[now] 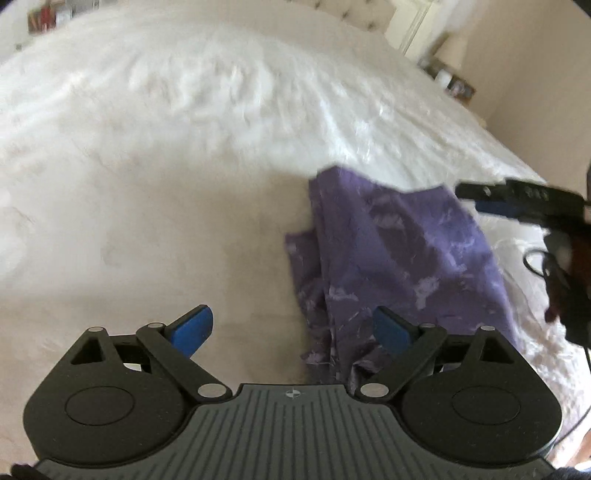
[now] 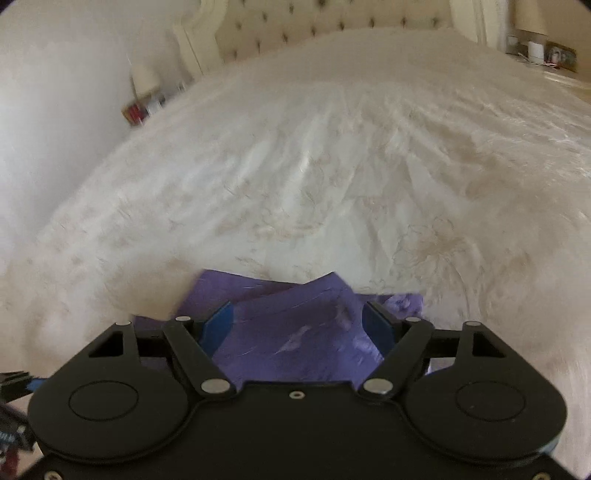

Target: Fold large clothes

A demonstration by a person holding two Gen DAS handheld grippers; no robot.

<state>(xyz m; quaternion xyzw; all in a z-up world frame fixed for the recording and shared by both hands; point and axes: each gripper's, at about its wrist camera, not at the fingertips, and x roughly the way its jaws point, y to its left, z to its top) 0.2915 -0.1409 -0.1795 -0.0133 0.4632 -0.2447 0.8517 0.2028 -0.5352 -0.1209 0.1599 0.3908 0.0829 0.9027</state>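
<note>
The garment (image 1: pixel 399 258), a purple print cloth, lies bunched in soft folds on the bed (image 1: pixel 166 166), near its foot edge. It looks partly gathered rather than neatly squared, with one layer lapped over another, so I judge the folding is not finished.

The right gripper (image 2: pixel 301 325) hangs just over the cloth, its blue fingers (image 2: pixel 218 325) spread wide to either side of a raised fold. The cloth shows between them, but the pads do not press on it, so it holds nothing. It seems placed there to take that fold, or it has let it go; I cannot tell which.

The left gripper (image 1: pixel 293 332) sits beside the garment's left edge, tilted down at the bed. Its fingers (image 1: pixel 194 328) are also wide apart and empty; one is over bare bedding, the other over the cloth's edge.

The bed is covered in a white spread with a faint floral pattern, wrinkled in places. At its head stands a tufted pale headboard (image 2: pixel 314 29). A lamp (image 2: pixel 532 18) and small items sit on a nightstand to one side, with plain light walls around.
</note>
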